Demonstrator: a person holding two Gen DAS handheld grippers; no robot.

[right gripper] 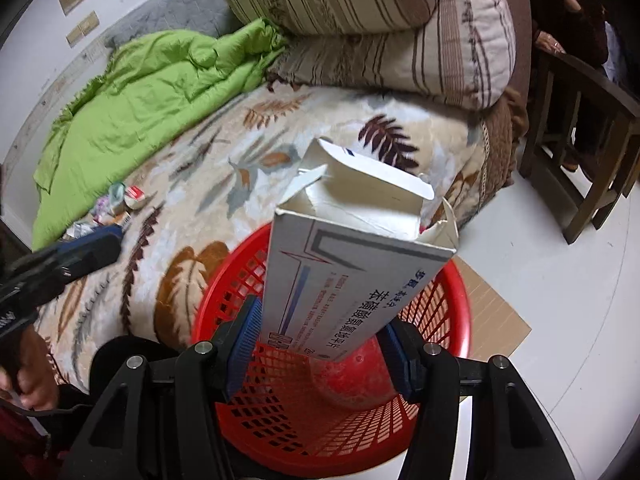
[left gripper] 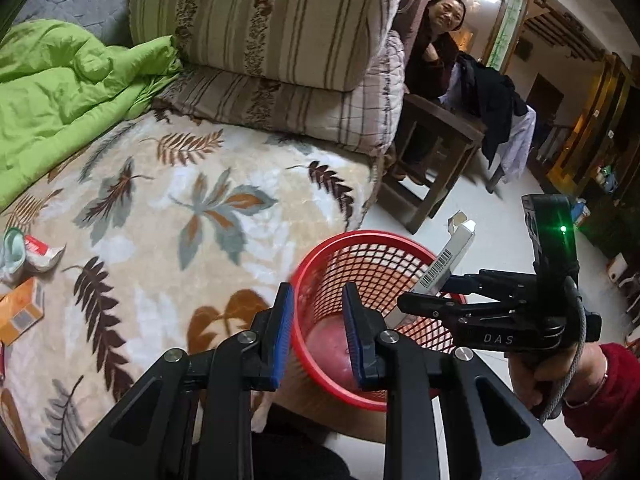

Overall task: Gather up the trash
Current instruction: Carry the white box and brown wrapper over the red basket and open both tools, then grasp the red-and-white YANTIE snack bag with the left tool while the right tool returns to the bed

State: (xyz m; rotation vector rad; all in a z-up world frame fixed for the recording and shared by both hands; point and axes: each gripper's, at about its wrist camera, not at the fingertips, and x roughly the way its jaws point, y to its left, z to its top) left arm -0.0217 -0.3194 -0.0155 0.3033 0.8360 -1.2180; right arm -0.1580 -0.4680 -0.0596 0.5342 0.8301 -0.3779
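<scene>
Pinching the long white cardboard medicine box [right gripper: 352, 264], the right gripper [right gripper: 320, 344] is held directly above the red mesh plastic basket [right gripper: 448, 312], long axis pointing away; the left gripper [left gripper: 318, 328] is spread, empty.

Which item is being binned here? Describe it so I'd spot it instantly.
Find the red mesh basket on the floor beside the bed. Directly above it, the right hand-held gripper clamps a long white medicine box, its torn end flaps open. It alone bears blue Chinese lettering.

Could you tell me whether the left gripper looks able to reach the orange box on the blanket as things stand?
Probably yes: the left gripper is open and empty, and the orange box lies uncovered on the blanket, with nothing between them.
</scene>
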